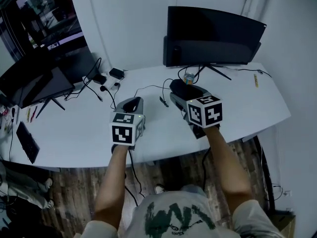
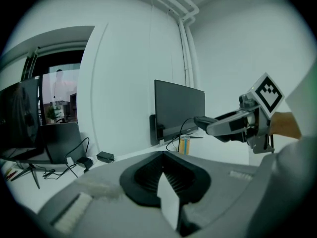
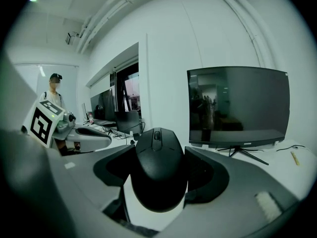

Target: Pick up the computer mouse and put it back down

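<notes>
Though monitor logo (image 3: pixel 247 143) unreadable, mouse (image 3: pixel 158 175) clamped in right gripper (image 3: pixel 159 152); left gripper (image 2: pixel 164 157) seemingly closed.

Setting was an office or computer lab. Long white desk (image 1: pixel 74 133) stood against plain white walls, with a curved monitor (image 1: pixel 213 36) at its far edge, a second monitor (image 1: pixel 34 83) toward its left end and power adapters (image 1: pixel 117 73) between them. Floor (image 1: pixel 168 165) was wood plank.

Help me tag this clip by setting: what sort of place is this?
Probably an office or lab workspace: a white desk carries a curved monitor, a second monitor at left, and a power adapter with trailing cables.
</notes>
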`<state>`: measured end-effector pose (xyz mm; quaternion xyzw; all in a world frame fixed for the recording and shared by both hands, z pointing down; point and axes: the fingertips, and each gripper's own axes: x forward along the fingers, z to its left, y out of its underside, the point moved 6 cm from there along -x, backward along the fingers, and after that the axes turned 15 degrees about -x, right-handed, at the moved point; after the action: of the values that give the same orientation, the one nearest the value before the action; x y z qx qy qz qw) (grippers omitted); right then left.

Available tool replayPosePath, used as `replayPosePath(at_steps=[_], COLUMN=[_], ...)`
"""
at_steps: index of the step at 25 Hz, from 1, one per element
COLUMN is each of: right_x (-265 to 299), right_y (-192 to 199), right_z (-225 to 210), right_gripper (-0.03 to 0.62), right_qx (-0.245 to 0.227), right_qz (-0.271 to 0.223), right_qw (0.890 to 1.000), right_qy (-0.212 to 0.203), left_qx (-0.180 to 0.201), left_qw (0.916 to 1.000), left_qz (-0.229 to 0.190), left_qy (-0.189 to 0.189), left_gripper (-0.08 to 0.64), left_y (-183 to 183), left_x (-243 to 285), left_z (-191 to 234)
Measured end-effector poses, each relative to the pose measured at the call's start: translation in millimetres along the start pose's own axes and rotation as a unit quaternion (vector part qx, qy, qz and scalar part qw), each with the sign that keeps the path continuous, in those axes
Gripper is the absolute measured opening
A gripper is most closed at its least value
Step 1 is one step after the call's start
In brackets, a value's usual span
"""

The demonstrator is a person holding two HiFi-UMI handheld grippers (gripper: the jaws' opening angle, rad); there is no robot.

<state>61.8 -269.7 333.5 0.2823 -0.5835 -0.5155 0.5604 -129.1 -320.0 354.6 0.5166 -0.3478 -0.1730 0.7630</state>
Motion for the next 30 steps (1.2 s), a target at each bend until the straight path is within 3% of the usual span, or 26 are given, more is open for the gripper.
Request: replayPosePath(at_steps=[14, 30], right_x=[-33, -79], right_y=[25, 68], right_z=[-52, -167], right_gripper=[0.316, 0.316], right_qx=[0.018, 0.043], right_qz=[-0.002, 0.006], right_qw=[0.998, 0.995], right_qy=[0.053, 0.089], left_qx=[0.02, 0.03], left_qw=[0.999, 0.9966], left_qz=[0.008, 0.029], left_qy=[0.038, 0.071], left_gripper=[0.002, 0.002], left_y=[4, 4], left_x=[38, 126], left_z=[-48, -146])
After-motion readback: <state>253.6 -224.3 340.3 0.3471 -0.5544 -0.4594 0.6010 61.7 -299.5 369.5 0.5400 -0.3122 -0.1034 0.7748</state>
